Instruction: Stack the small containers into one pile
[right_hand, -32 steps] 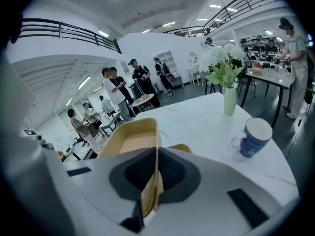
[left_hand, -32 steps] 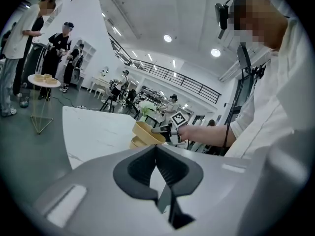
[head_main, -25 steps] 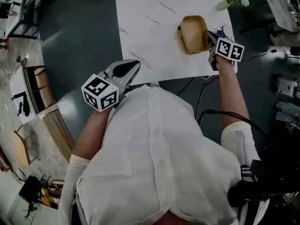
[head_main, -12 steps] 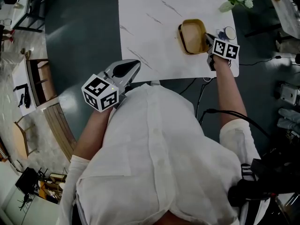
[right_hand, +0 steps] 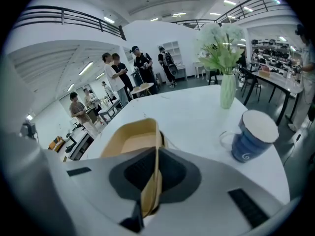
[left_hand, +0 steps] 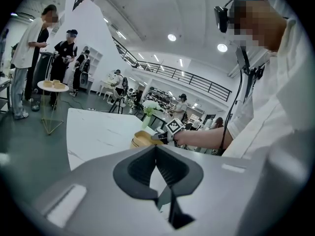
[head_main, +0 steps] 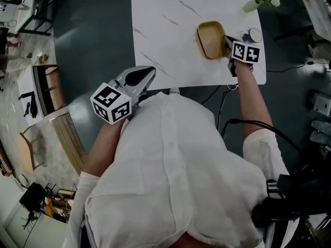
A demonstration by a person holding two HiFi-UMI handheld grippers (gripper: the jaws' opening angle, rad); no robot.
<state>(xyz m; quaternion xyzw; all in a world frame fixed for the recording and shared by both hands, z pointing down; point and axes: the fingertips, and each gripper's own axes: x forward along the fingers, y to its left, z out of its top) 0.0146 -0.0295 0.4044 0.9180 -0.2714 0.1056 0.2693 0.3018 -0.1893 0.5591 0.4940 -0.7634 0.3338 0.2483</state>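
The tan container (right_hand: pixel 129 140) sits directly ahead of the right gripper (right_hand: pixel 156 156), over the white table (head_main: pixel 165 30). Its near side wall stands upright between the jaws. The right gripper is clamped on that wall: one pad inside the container, one outside, with the rim showing just past the jaw tips. A second edge shows just beside the gripped wall. This may be another container nested beneath, but the views do not settle it, nor whether the base touches the table.

Step in hand, as judged: seat the held container squarely on the pile.

- Hold the base level. A one-wall grip lets the far side droop.
- Line up the rims before lowering, so the walls slide in rather than catch.
- Release only once the container is fully supported.
- Withdraw along the wall, not across it, or the thin, light wall will probably drag the pile with it.

A blue mug (right_hand: pixel 253 139) stands close to the right of the gripper and a vase (right_hand: pixel 227 90) farther ahead. Avoid swinging right.

The left gripper (left_hand: pixel 156 149) is closed on nothing, held back well clear of the container.
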